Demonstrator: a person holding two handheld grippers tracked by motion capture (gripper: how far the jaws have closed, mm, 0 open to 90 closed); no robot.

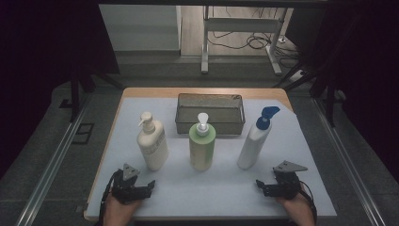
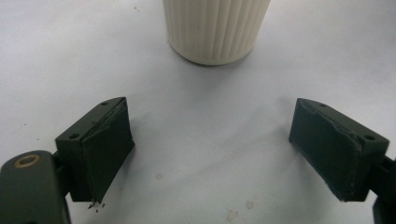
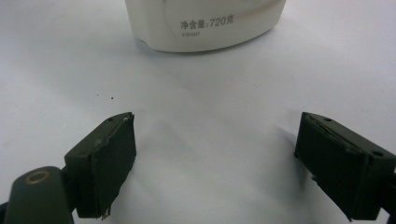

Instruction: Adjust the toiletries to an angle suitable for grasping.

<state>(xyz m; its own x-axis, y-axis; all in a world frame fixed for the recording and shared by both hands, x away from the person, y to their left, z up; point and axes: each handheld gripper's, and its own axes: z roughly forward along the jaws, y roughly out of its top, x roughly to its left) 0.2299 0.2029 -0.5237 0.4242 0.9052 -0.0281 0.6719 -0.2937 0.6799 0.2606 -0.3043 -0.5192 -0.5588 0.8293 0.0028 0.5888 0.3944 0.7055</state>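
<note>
Both grippers sit low at the near edge of the white table (image 1: 282, 141), and nothing is in hand. The left gripper (image 1: 149, 184) is down at seven o'clock, jaws spread wide with only bare tabletop between them. Straight ahead of it, at its twelve o'clock, stands the cream bottle (image 1: 152, 143), upright and near but not touching; in the left gripper view its ribbed base (image 2: 215, 30) rises just beyond the open jaws. Over at five o'clock, the right gripper (image 1: 259, 184) is wide open too, gripping nothing. The white bottle with the blue sprayer (image 1: 254, 141) stands at its eleven o'clock, leaning slightly; in the right gripper view its printed base (image 3: 205, 23) sits ahead of the jaws, clear of them. Between the two stands the green bottle (image 1: 202, 148), dead centre. Behind it, at twelve o'clock, is the wire basket (image 1: 210, 126).
</note>
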